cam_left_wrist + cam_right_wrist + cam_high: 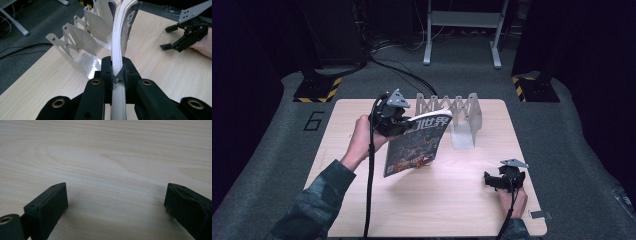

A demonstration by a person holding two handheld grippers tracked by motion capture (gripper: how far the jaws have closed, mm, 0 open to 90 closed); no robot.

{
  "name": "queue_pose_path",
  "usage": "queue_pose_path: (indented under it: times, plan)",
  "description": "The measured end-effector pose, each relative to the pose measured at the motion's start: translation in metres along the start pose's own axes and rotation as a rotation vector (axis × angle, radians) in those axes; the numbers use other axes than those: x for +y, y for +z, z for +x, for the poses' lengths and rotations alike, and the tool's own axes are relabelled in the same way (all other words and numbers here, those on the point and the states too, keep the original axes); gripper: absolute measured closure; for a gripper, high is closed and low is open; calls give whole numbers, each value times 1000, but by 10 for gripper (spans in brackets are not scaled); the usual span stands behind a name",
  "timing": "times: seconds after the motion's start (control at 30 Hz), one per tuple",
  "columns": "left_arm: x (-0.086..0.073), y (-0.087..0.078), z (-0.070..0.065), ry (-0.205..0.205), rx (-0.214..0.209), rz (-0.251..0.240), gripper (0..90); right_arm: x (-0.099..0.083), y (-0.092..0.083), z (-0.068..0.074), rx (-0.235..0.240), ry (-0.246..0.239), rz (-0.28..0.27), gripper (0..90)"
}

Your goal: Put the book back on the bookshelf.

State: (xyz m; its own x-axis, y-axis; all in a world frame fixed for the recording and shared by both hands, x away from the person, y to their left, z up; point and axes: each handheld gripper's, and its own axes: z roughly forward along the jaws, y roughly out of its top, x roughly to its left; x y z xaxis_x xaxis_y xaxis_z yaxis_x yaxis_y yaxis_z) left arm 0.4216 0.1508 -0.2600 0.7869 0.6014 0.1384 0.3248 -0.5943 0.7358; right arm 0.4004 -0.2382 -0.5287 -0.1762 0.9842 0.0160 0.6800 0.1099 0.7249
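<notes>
A magazine (417,144) with a dark picture cover hangs tilted above the middle of the wooden table (362,200). My left gripper (404,126) is shut on its upper left edge, and in the left gripper view the two jaws clamp the white page block of the magazine (119,47) edge-on. A metal folding book rack (457,114) stands at the back of the table, just right of the magazine; the book rack (82,41) lies ahead of the jaws. My right gripper (490,180) rests open at the front right, its fingers (47,205) wide apart over bare wood.
A small grey tag (540,215) lies at the table's front right corner. Cables (402,70) run across the grey floor behind the table, beside a metal stand (462,30) and yellow-black striped bases (317,90). My right gripper (172,37) also appears in the left gripper view.
</notes>
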Motion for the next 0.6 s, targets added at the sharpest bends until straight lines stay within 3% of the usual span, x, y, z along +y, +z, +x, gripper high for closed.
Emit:
queue_pose_path:
  times: [0.6]
  plan:
    - [16,5,17,-98,48,-7,825,0,0,0,1,3,-5,51]
